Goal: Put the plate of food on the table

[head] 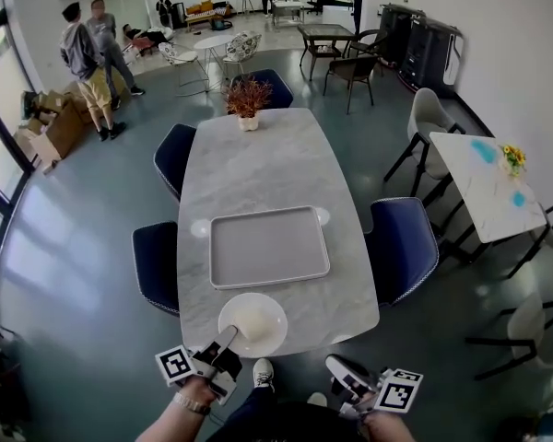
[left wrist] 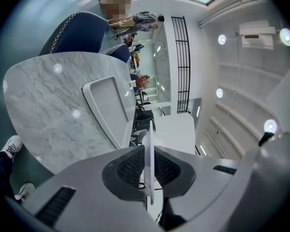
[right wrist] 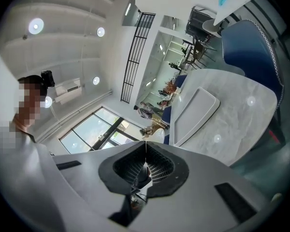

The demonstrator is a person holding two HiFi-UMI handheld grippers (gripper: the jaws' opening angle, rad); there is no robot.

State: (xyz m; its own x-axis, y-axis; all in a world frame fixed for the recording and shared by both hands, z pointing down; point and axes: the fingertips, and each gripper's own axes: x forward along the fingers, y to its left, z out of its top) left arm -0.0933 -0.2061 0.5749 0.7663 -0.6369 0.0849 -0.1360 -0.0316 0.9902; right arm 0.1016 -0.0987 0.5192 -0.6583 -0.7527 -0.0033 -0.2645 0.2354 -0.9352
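Note:
A white plate (head: 275, 337) with a pale mound of food (head: 255, 319) rests on the near edge of the marble table (head: 258, 168). My left gripper (head: 226, 337) is shut on the plate's near-left rim. In the left gripper view the plate (left wrist: 149, 144) runs edge-on between the pads of the left gripper (left wrist: 149, 170), with the table (left wrist: 43, 100) beyond. My right gripper (head: 338, 368) hangs below the table's near-right corner, shut and empty. In the right gripper view the tips of the right gripper (right wrist: 145, 151) meet with nothing between them.
A grey tray (head: 268, 246) lies mid-table, just beyond the plate. A potted plant (head: 248, 99) stands at the far end. Blue chairs (head: 157, 265) (head: 403, 247) flank the table. A second white table (head: 488, 187) is to the right. People (head: 92, 53) stand far left.

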